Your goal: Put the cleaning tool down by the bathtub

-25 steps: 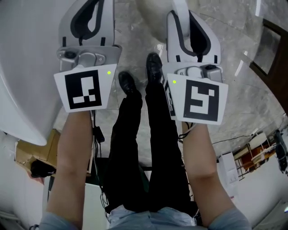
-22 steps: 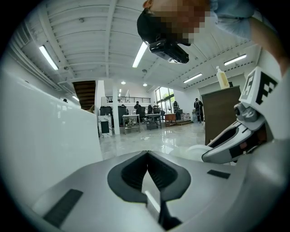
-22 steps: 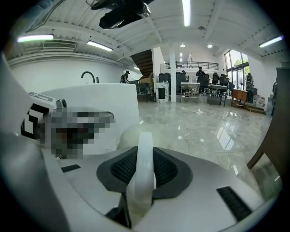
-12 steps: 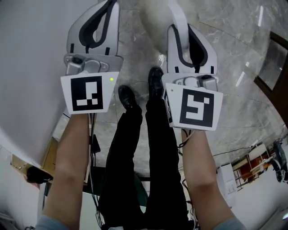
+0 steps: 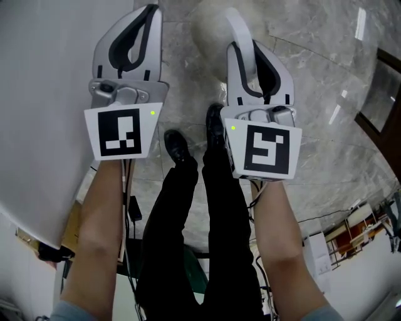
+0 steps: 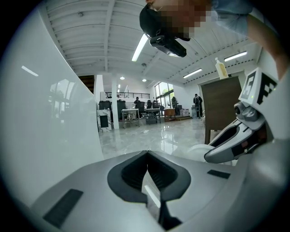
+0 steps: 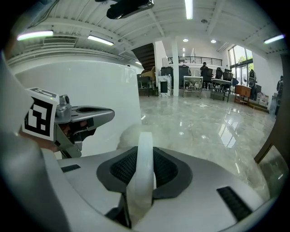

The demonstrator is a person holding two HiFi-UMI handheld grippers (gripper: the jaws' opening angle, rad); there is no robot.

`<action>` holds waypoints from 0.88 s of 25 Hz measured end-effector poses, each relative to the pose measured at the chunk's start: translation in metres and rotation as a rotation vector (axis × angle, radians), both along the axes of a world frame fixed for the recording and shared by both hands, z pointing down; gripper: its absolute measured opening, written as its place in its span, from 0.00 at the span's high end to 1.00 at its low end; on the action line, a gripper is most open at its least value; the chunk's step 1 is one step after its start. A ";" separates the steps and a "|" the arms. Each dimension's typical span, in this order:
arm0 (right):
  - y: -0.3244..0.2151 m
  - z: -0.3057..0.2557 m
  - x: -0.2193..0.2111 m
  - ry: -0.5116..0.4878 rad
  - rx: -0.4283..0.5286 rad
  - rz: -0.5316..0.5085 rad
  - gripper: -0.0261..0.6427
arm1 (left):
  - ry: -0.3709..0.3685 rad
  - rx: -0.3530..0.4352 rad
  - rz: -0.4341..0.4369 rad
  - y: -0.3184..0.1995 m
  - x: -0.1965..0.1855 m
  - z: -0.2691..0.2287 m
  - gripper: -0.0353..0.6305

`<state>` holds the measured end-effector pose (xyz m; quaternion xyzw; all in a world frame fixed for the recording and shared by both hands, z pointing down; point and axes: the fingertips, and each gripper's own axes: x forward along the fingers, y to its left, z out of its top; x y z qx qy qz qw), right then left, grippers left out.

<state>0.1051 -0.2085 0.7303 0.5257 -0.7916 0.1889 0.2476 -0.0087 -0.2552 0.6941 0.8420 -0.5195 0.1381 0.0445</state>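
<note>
Right gripper (image 5: pixel 245 39) first: its jaws stand partway apart, pads clamped on the white curved handle (image 7: pixel 144 165) of the cleaning tool (image 5: pixel 216 25), with the fluffy white head (image 7: pixel 128 134) hanging out past the tips, above the floor and not yet resting on it. Left gripper (image 5: pixel 148 12) is alongside, jaws pressed together with nothing between them, its nose just beside the bathtub (image 5: pixel 44 94).

Here's the worry. That handle is smooth and narrow, pinched at one spot only, so I'd say it could swivel in the pads as the hand dips. And if the jaws let go too high, the head could land first and the handle tip away from the tub.

Look down: the person's shoes (image 5: pixel 177 143) stand directly below the grippers, so a drop straight down risks catching the feet.

The tub's white wall rises close on the left, curved and glossy; swing that way and the left gripper could knock against it.

Ahead and to the right, the marble floor (image 5: pixel 313 81) lies open and shiny. That's where I'd judge the free room is, beside the tub's foot. Farther off stand desks and a dark wooden cabinet (image 6: pixel 222 104), well apart.
</note>
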 end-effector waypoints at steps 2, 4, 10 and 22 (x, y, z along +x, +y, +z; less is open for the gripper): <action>-0.002 0.006 0.000 -0.001 -0.006 -0.006 0.81 | -0.003 -0.006 -0.002 -0.003 0.001 0.006 0.92; -0.004 0.012 0.002 -0.002 -0.014 -0.007 0.81 | -0.004 -0.010 -0.006 -0.007 0.001 0.012 0.92; -0.006 0.036 0.005 -0.004 -0.031 0.000 0.81 | -0.015 -0.016 0.005 -0.009 0.005 0.036 0.92; -0.003 0.071 -0.003 0.000 -0.112 -0.017 0.81 | -0.021 -0.020 -0.010 -0.010 0.006 0.056 0.92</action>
